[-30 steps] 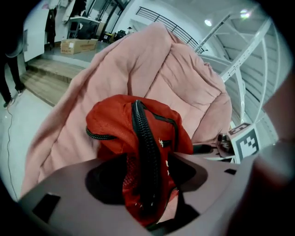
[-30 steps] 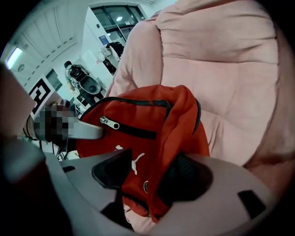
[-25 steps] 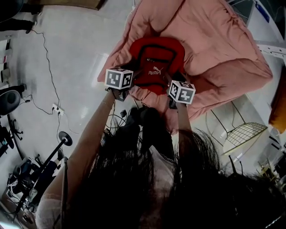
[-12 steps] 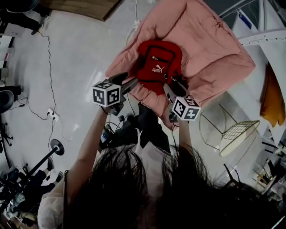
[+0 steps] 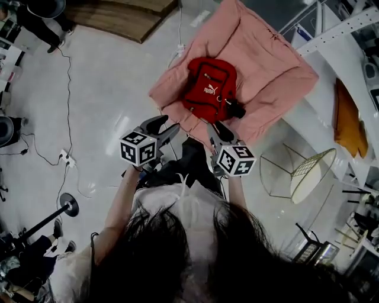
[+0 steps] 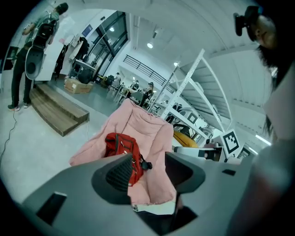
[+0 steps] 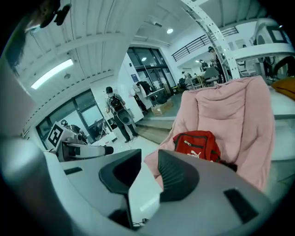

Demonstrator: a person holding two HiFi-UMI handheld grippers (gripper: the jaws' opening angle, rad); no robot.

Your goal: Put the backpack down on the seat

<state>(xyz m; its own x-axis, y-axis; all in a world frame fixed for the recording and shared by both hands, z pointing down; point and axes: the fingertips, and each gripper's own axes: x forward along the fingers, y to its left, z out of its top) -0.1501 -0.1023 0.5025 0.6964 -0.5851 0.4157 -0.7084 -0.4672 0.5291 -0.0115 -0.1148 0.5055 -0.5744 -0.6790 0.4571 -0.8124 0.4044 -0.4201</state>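
Note:
The red backpack (image 5: 208,89) lies on the pink padded seat (image 5: 266,65), front pocket up, a black strap end at its right side. Both grippers are held off it, near the person's body. My left gripper (image 5: 161,127) points at the seat's front edge and its jaws are closing with nothing between them. My right gripper (image 5: 217,131) is also closing on nothing, its gap narrower. The left gripper view shows the backpack (image 6: 120,148) beyond the left gripper (image 6: 150,171). The right gripper view shows the backpack (image 7: 197,144) past the right gripper (image 7: 148,174).
A wooden platform (image 5: 124,18) lies on the floor behind the seat. Cables and a power strip (image 5: 64,157) run along the left floor. A wire-frame stand (image 5: 305,177) and a white metal rack (image 5: 346,35) are at the right. People (image 7: 117,115) stand far off.
Both grippers have pulled back from the backpack toward the person. The backpack stays on the seat. The view has drawn away from the seat.

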